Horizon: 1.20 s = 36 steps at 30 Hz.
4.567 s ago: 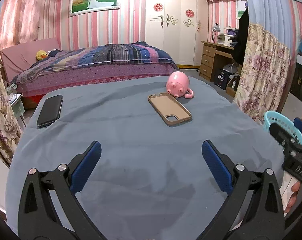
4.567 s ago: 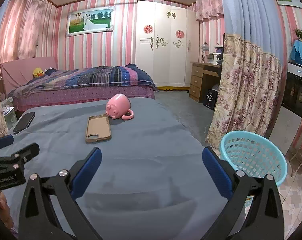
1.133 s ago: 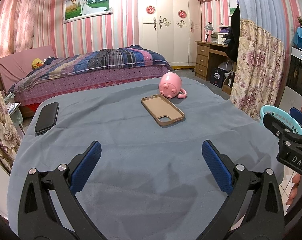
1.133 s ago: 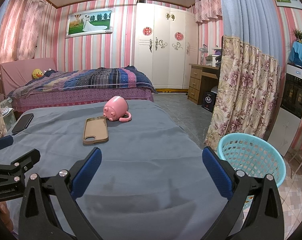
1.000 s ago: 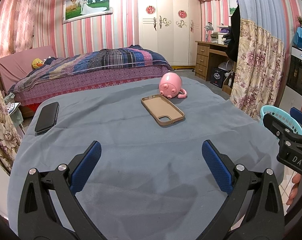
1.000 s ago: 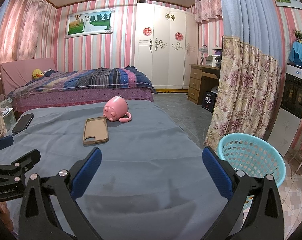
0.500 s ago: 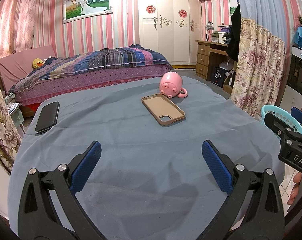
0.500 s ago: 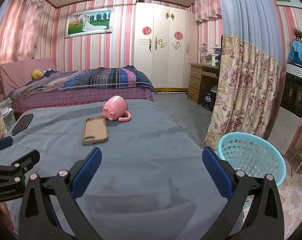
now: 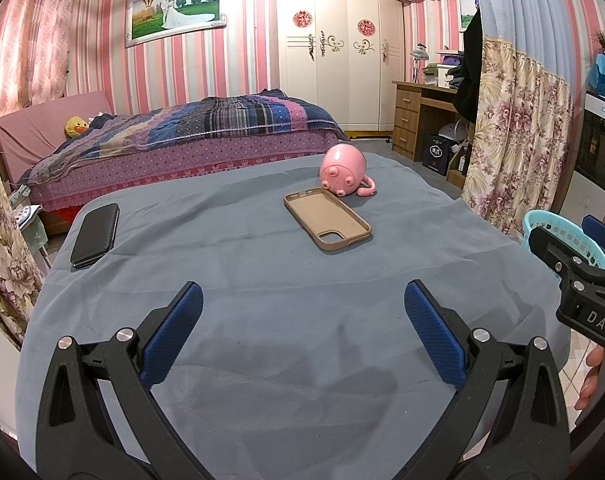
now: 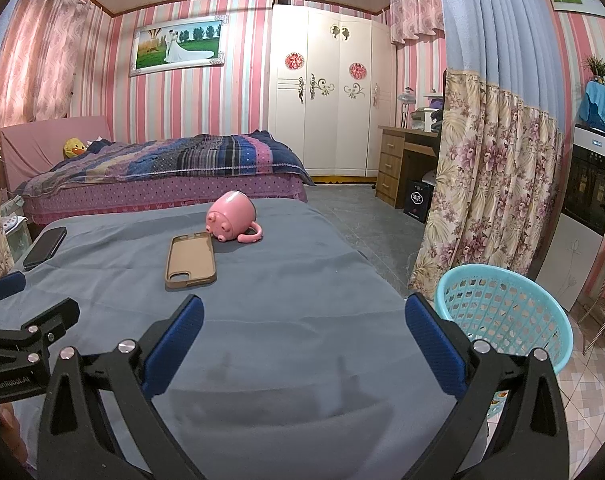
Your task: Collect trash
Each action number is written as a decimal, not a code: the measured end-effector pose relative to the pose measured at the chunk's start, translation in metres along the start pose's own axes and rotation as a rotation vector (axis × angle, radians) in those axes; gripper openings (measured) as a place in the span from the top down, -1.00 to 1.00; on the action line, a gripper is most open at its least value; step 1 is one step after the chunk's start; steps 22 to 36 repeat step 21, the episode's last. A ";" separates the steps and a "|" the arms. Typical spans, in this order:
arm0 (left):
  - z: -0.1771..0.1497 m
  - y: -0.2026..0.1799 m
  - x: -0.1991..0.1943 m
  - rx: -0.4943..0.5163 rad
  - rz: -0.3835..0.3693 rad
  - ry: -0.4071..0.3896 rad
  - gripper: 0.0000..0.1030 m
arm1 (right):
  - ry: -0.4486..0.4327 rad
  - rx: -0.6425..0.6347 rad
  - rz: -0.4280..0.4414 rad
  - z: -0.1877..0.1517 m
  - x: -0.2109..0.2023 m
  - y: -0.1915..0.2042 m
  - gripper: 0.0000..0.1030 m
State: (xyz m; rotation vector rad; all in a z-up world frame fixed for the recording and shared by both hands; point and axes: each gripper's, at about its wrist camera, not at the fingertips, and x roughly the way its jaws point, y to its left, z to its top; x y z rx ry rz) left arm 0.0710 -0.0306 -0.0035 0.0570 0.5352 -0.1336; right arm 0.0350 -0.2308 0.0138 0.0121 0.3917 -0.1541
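My left gripper (image 9: 302,336) is open and empty, held over the near part of a table with a grey-blue cloth (image 9: 262,280). My right gripper (image 10: 302,336) is open and empty over the table's near right part. A turquoise plastic basket (image 10: 506,312) stands on the floor right of the table; its rim also shows in the left wrist view (image 9: 558,236). On the table lie a tan phone case (image 9: 328,224), a pink pig mug on its side (image 9: 344,170) and a black phone (image 9: 95,234). No loose trash shows on the cloth.
A bed with a striped quilt (image 9: 190,132) stands behind the table. A floral curtain (image 10: 486,184) hangs right of the table. A wooden desk (image 10: 402,164) and white wardrobe (image 10: 330,92) are at the back. Tiled floor (image 10: 590,380) lies around the basket.
Both grippers have risen and tilted slightly since 4.6 s ago; over the last second almost nothing has moved. Both stay open and empty.
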 end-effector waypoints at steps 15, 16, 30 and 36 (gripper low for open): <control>0.000 0.001 0.001 -0.007 -0.001 0.001 -0.89 | -0.001 -0.001 0.000 0.000 0.000 0.000 -0.91; 0.000 0.002 0.001 -0.009 -0.001 0.002 -0.89 | -0.001 -0.001 0.000 0.000 0.000 0.001 -0.91; -0.001 0.003 0.002 -0.013 0.000 0.003 -0.89 | 0.000 -0.001 0.000 0.000 0.000 -0.001 -0.91; -0.001 0.003 0.002 -0.013 0.000 0.003 -0.89 | 0.000 -0.001 0.000 0.000 0.000 -0.001 -0.91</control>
